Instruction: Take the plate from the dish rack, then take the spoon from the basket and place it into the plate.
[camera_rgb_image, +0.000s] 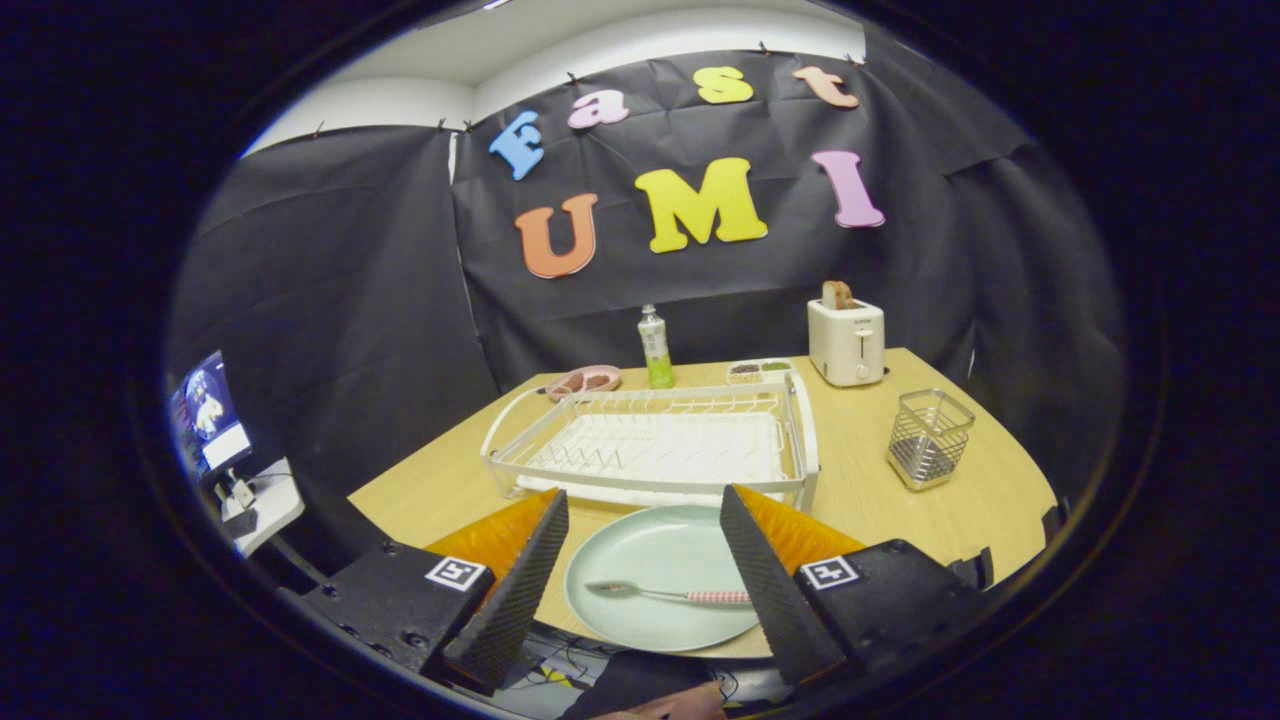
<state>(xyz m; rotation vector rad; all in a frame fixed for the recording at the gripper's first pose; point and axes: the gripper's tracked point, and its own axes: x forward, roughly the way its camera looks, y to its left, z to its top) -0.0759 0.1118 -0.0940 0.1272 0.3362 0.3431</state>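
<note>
A pale green plate (650, 560) lies flat on the wooden table (860, 470), near its front edge and just in front of the white dish rack (650, 445). A metal spoon (665, 594) with a red-and-white checked handle rests in the plate, bowl to the left, handle reaching toward the right finger. My gripper (645, 570) hovers above the plate, open, with its two fingers standing on either side of it and nothing held between them. The wire cutlery basket (930, 438) stands to the right of the rack and looks empty.
A white toaster (846, 340) with a slice of bread stands at the back right. A green bottle (655, 348), a pink divided dish (585, 380) and a small snack tray (760, 370) sit behind the rack. A monitor on a stand (215, 415) is off the table's left.
</note>
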